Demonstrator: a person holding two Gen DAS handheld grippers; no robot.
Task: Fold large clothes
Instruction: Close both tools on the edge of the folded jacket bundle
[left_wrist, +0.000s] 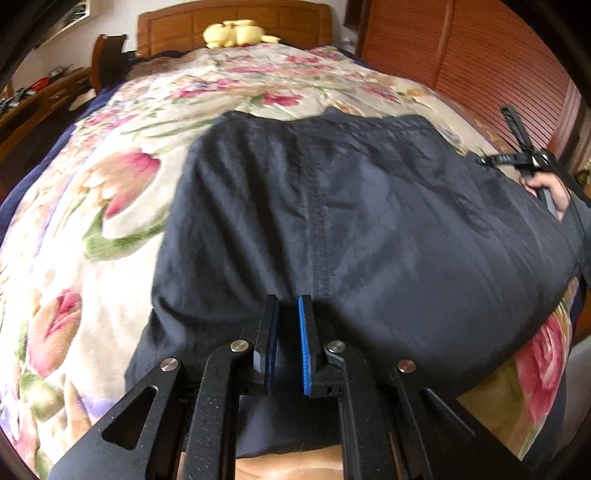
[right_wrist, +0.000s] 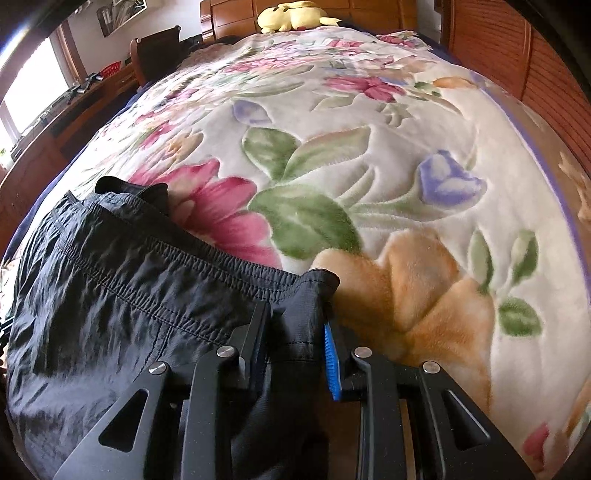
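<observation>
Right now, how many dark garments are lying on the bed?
1. The dark garment lies spread on the floral blanket at the near end of the bed; its elastic waistband corner shows in the right view. More could be hidden outside the views.

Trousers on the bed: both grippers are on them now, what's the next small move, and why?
Probably lift both grippers a little together. The right gripper has the waistband corner of the trousers bunched between its fingers, and the left gripper is nearly shut on fabric near the middle seam. The trousers lie spread on the blanket, so raising them should clear the way for a fold.
</observation>
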